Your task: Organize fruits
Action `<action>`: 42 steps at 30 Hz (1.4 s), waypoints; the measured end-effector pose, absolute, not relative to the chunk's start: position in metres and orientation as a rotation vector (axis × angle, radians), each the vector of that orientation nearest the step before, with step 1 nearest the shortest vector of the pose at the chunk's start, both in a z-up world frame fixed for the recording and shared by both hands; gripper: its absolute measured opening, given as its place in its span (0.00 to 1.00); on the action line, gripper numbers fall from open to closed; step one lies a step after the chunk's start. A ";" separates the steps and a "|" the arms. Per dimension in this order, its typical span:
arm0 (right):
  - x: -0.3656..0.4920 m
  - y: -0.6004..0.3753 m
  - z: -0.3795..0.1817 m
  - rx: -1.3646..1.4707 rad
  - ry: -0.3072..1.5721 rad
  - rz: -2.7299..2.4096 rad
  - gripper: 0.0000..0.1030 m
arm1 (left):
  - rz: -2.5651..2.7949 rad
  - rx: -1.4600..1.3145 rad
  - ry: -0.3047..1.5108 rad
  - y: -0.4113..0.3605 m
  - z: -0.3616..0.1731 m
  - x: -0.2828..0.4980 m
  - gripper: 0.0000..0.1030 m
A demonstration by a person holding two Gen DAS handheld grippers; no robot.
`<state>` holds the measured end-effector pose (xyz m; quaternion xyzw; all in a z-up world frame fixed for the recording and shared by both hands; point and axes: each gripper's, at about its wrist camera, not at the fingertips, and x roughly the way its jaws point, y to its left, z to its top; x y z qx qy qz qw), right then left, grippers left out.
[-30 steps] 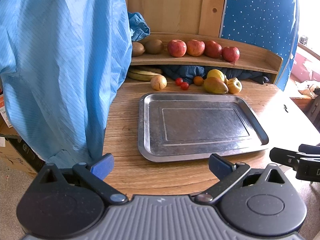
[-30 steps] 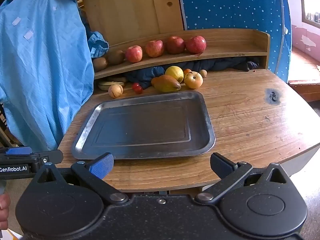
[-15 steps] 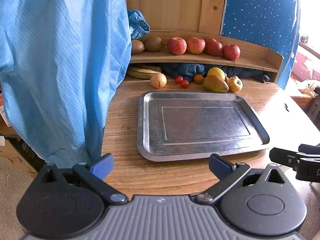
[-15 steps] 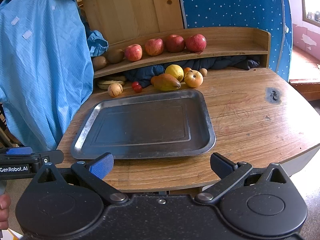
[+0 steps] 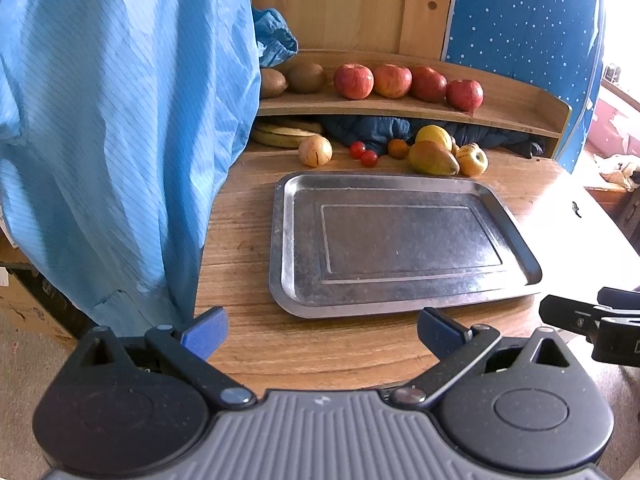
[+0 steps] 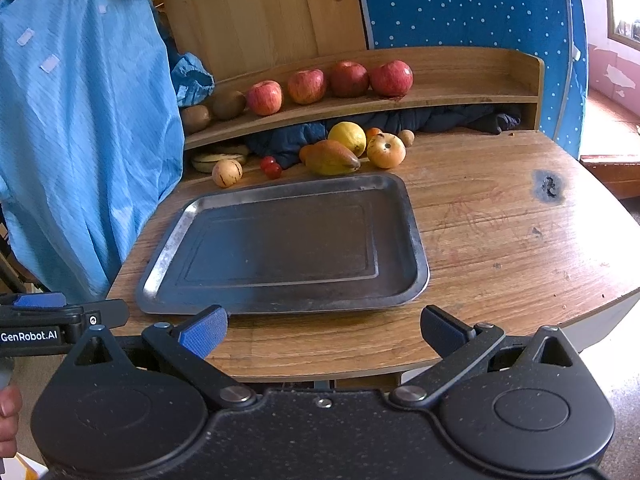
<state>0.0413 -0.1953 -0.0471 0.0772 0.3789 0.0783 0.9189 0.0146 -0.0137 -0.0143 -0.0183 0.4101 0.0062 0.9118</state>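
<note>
An empty metal tray (image 5: 280, 240) (image 6: 416, 248) lies on the wooden table. Behind it sit a mango (image 5: 432, 158) (image 6: 332, 158), a lemon (image 5: 434, 136) (image 6: 347, 137), a yellow apple (image 5: 473, 159) (image 6: 386, 151), a striped pale fruit (image 5: 315, 151) (image 6: 227, 173), two cherry tomatoes (image 5: 363, 153) (image 6: 271, 166) and bananas (image 5: 280, 136). Several red apples (image 5: 354, 81) (image 6: 264, 97) and two kiwis (image 5: 306, 77) (image 6: 229, 105) rest on the shelf. My left gripper (image 5: 320, 330) and right gripper (image 6: 324, 330) are both open and empty, near the table's front edge.
A blue garment (image 5: 112, 128) (image 6: 80, 128) hangs at the table's left side. Dark blue cloth (image 5: 372, 128) is stuffed under the shelf (image 6: 460, 96). A dark burn mark (image 6: 548, 190) sits on the right of the table. A hand (image 6: 8, 412) shows at the lower left.
Both grippers have drifted slightly, so the tray and fruit sit a little differently in view. Nothing was taken hold of or moved on the table.
</note>
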 end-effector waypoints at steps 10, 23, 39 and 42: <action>0.052 -0.199 -0.052 0.141 0.823 0.141 1.00 | 0.040 -0.032 0.887 -0.018 -0.020 0.024 1.00; 0.085 -0.213 -0.055 0.098 0.918 0.140 1.00 | 0.074 -0.082 0.943 -0.024 -0.025 0.049 1.00; 0.144 -0.237 -0.046 0.015 0.920 0.258 1.00 | 0.149 -0.118 0.934 -0.058 -0.022 0.094 1.00; 0.154 -0.244 -0.046 0.004 0.915 0.290 1.00 | 0.162 -0.117 0.933 -0.064 -0.021 0.100 1.00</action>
